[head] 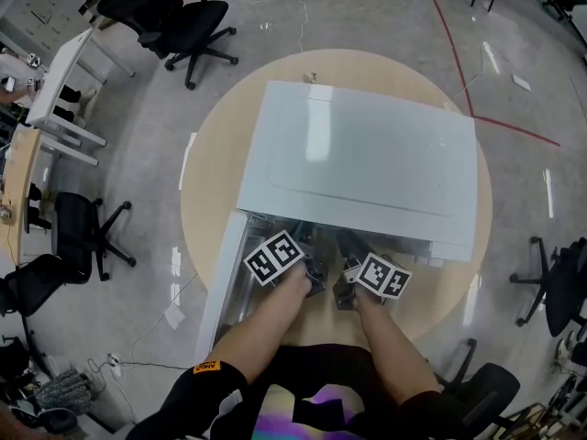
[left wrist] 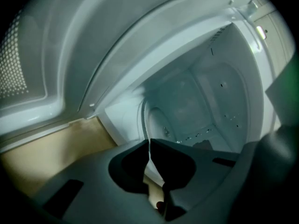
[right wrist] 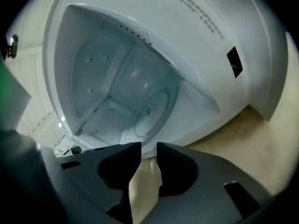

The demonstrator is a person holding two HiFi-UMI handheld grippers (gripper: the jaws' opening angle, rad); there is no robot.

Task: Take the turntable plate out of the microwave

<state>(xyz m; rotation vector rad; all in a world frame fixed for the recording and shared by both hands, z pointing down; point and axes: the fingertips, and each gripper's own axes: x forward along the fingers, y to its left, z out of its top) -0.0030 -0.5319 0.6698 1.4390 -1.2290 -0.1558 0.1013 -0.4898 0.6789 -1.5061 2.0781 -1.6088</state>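
The white microwave [head: 367, 154] stands on a round wooden table [head: 209, 159], its door [head: 220, 278] swung open to the left. The clear glass turntable plate [right wrist: 152, 108] lies on the cavity floor; it also shows in the left gripper view as the plate [left wrist: 156, 120]. Both grippers are held just in front of the opening, outside the cavity. My left gripper [head: 315, 280] [left wrist: 149, 146] has its jaws together with only a thin slit, and I see nothing between them. My right gripper [head: 344, 291] [right wrist: 148, 148] shows a narrow gap with bare tabletop behind it.
The open door's inner face [left wrist: 42, 55] fills the left side beside my left gripper. Office chairs [head: 183, 21] [head: 83, 232] [head: 559, 282] stand around the table, with desks at the far left. A strip of table [right wrist: 261, 143] lies in front of the microwave.
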